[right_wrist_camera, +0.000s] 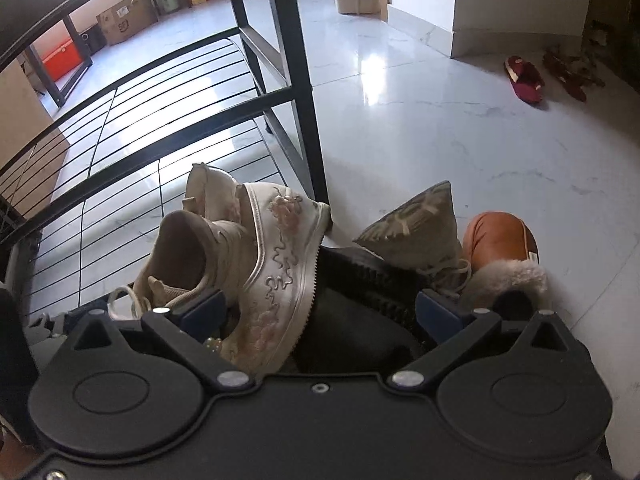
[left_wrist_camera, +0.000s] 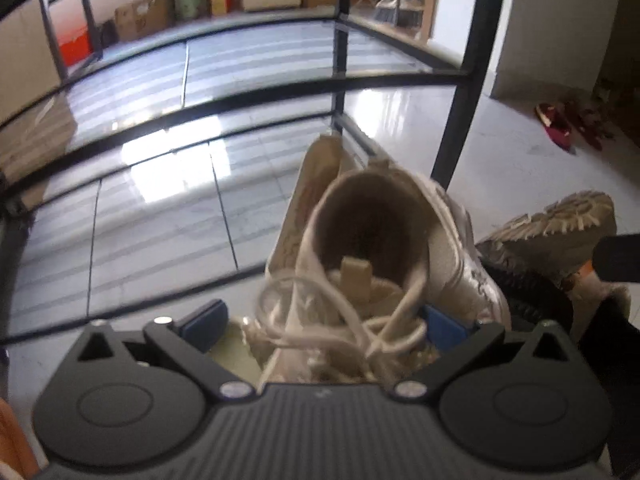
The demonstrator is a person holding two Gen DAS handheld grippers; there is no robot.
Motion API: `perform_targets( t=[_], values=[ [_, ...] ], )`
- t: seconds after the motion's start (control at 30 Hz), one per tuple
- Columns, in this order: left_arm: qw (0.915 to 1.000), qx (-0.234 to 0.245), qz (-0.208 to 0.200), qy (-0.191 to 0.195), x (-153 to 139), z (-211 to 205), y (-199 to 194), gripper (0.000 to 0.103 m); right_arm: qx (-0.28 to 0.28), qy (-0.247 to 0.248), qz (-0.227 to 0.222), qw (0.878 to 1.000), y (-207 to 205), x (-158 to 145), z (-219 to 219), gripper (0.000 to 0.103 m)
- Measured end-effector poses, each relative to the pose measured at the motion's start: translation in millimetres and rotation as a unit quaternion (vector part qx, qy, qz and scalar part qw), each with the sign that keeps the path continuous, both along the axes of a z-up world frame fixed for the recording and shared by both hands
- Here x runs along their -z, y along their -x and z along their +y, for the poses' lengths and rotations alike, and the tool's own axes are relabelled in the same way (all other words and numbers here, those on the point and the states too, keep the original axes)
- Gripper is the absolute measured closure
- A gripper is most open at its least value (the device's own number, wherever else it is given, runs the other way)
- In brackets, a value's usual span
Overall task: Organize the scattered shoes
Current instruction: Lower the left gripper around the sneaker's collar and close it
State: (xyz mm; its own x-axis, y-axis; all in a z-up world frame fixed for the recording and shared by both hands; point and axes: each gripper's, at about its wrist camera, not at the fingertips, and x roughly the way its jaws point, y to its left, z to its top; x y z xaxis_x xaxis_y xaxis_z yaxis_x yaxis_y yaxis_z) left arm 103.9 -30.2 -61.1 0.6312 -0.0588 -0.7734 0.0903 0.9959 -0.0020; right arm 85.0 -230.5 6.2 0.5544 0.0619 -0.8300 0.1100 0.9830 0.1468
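Left wrist view: shoe pile between spread tongs at the rack's foot

Left wrist view has the left gripper [left_wrist_camera: 324, 322] spread wide, its blue pads [left_wrist_camera: 204, 322] on either side of a beige lace-up sneaker [left_wrist_camera: 360, 248]; the left pad stands clear of it, and the laces hide whether the right pad touches. The sneaker's long axis runs away from the tongs, its open collar facing the camera, its laces nearest the tongs.

In the right wrist view, the right gripper [right_wrist_camera: 320, 314] is likewise spread, not pinching anything. Between its pads lie a white embroidered sneaker [right_wrist_camera: 280, 264], tipped on its side with its sole to the right, and a black shoe [right_wrist_camera: 352, 312] with a ribbed sole. The beige sneaker [right_wrist_camera: 192, 256] sits just left of them. Beyond the right pad, an upturned grey-soled shoe [right_wrist_camera: 420, 220] shows its tread, with a tan fur-trimmed boot [right_wrist_camera: 500, 248] beside it.

All of it rests on a glossy white tile floor [right_wrist_camera: 440, 120] against the black metal shoe rack [right_wrist_camera: 200, 92], whose wire shelves run off to the left. A dark red slipper [right_wrist_camera: 524, 78] lies well apart near the far wall, and cardboard boxes [right_wrist_camera: 124, 16] stand beyond the rack.
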Motion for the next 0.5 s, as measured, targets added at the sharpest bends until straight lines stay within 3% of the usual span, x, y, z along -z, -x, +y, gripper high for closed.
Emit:
perform_targets(
  t=[0.27,0.5],
  values=[
    [0.9981,0.004,-0.056,-0.024,3.2,-7.3,8.5,0.001,-0.001,-0.008,-0.004,1.0,2.8,-2.8,-2.2,0.0],
    [0.9991,-0.014,-0.04,0.003,3.3,-5.8,-3.3,0.001,0.008,-0.013,-0.008,1.0,4.5,-5.4,-7.4,0.0]
  ],
)
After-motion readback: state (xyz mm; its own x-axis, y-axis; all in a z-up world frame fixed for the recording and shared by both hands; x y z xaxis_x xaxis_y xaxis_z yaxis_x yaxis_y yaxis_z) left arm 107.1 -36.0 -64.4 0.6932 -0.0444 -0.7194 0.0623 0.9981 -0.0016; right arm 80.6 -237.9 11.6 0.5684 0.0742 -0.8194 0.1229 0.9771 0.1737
